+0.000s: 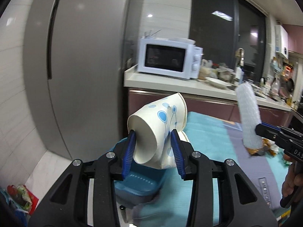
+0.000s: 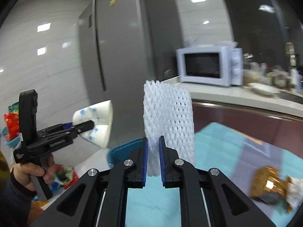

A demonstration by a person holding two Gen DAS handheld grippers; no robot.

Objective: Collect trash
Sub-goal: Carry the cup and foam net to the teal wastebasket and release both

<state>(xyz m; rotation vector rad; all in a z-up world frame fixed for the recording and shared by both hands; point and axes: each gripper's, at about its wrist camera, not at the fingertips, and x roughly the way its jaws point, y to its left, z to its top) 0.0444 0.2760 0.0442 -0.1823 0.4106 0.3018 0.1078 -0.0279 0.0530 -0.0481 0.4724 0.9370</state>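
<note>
The left hand-held gripper point(image 1: 153, 145) is clamped on a crushed stack of white paper cups point(image 1: 161, 124) printed with blue dots; its blue pads point(image 1: 129, 149) press in on the squashed walls, and the cups stick out sideways in mid-air with one open mouth turned back toward the camera. From the right wrist view the same cups point(image 2: 96, 123) show at the left, held up in front of the tall grey refrigerator point(image 2: 123, 56), with a person's hand point(image 2: 32, 172) wrapped round the gripper's black handle.

The right hand-held gripper point(image 2: 153, 158) is nearly closed, pinching a white foam fruit net point(image 2: 168, 121) by its lower edge. The net stands upright between the fingers and rises well above them. In the left wrist view the net point(image 1: 248, 117) hangs at the right, tilted, carried above the tabletop.

Below both grippers lies a tabletop with a teal cloth point(image 2: 147, 204). A blue plastic bin point(image 1: 136, 185) sits just under the left gripper, its rim partly hidden by the fingers. On the cloth to the right lies more trash: a crinkled golden wrapper point(image 2: 269, 185) with something white and something dark grey beside it, all blurred.

Behind, a white microwave point(image 1: 168, 60) stands on a pale kitchen counter point(image 1: 170, 85) cluttered with dishes and bottles. Colourful snack packets point(image 1: 19, 194) lie on the floor by the wall.
</note>
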